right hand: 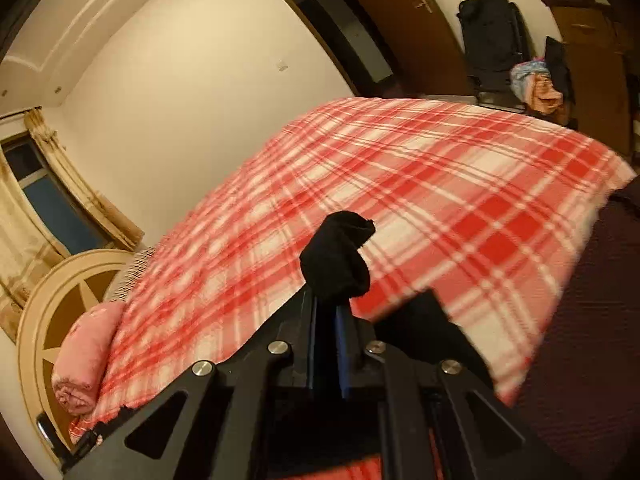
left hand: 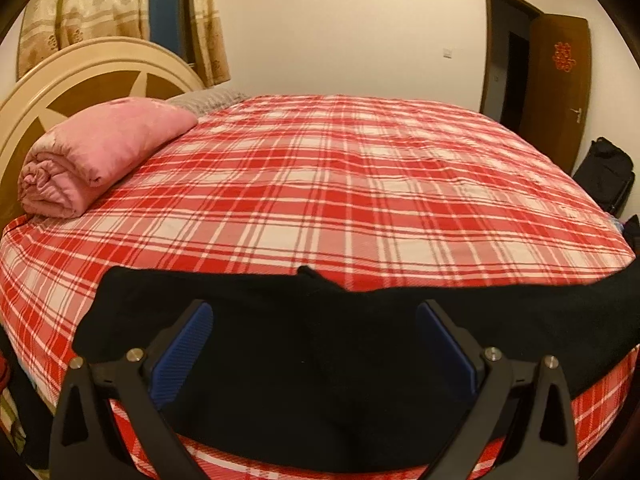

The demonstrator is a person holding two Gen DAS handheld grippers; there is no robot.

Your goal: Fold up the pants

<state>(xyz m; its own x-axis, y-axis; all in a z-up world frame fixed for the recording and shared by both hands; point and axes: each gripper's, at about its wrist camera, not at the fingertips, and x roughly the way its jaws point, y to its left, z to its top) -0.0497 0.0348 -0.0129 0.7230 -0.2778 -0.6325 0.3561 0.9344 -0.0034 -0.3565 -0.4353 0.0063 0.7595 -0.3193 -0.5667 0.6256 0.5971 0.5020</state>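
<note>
Black pants (left hand: 320, 344) spread along the near edge of a bed (left hand: 360, 184) dressed in a red-and-white plaid sheet, filling the lower part of the left wrist frame from lower left to the right edge, one small peak of cloth poking up at centre. Left claw (left hand: 314, 320) hovering over the dark fabric with blue pads (left hand: 184, 344) standing wide apart, released, nothing pinched between them. In the right wrist frame, right claw (right hand: 334, 304) clenched at lower centre on a bunched wad of the same black pants (right hand: 338, 256), the cloth bulging out above the closed blue-lined fingers and lifted clear against the plaid; more black cloth just to the right of the claw, edges blurred. Rolled pink quilt (left hand: 96, 156) lying at the left of the left wrist frame, beside a cream and brown headboard (left hand: 80, 76) with a star pattern; the same pink quilt (right hand: 84, 360) at lower left of the right wrist frame. Patterned curtains (left hand: 100, 4) at upper left, a plain pale wall (left hand: 340, 28) behind the bed, an open brown door (left hand: 560, 80) bearing a red ornament at upper right, a black bag (left hand: 604, 172) on the floor below it. Right wrist frame tilted and partly smeared by motion.
</note>
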